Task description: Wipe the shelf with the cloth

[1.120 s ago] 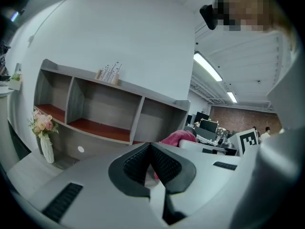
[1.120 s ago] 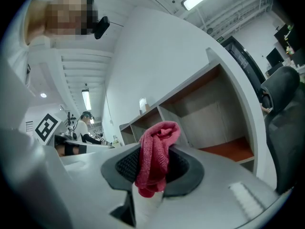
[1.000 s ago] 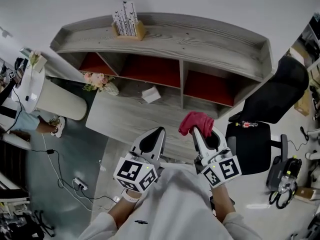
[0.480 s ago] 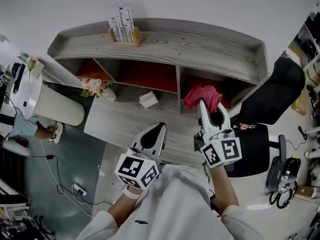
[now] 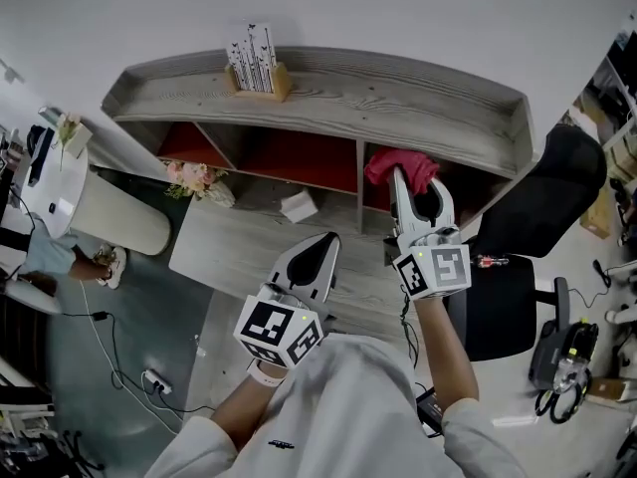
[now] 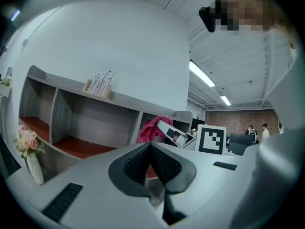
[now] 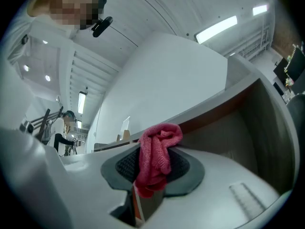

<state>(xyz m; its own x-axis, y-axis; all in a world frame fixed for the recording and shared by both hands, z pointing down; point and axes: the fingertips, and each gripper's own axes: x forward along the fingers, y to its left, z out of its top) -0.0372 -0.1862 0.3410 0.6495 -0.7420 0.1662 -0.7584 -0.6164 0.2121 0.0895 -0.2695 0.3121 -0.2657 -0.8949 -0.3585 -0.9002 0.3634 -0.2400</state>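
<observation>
A grey wooden shelf (image 5: 398,93) with red-floored compartments stands against the wall, above a desk surface (image 5: 259,247). My right gripper (image 5: 405,172) is shut on a pink cloth (image 5: 401,166) and holds it at the mouth of the right-hand compartment (image 5: 463,192). In the right gripper view the pink cloth (image 7: 156,154) hangs bunched between the jaws, with the shelf (image 7: 248,123) close ahead. My left gripper (image 5: 320,250) is shut and holds nothing, hovering over the desk's near edge. The left gripper view shows the shelf (image 6: 90,123) and the cloth (image 6: 151,128) held by the other gripper.
A wooden card holder (image 5: 257,66) stands on the shelf top. A flower vase (image 5: 204,180) and a small white box (image 5: 298,205) sit on the desk. A black office chair (image 5: 528,237) is at the right, a white round table (image 5: 60,172) at the left.
My right gripper has carried the pink cloth up and forward from over the desk to the right compartment's opening. The left gripper has drifted slightly right and stayed shut.
</observation>
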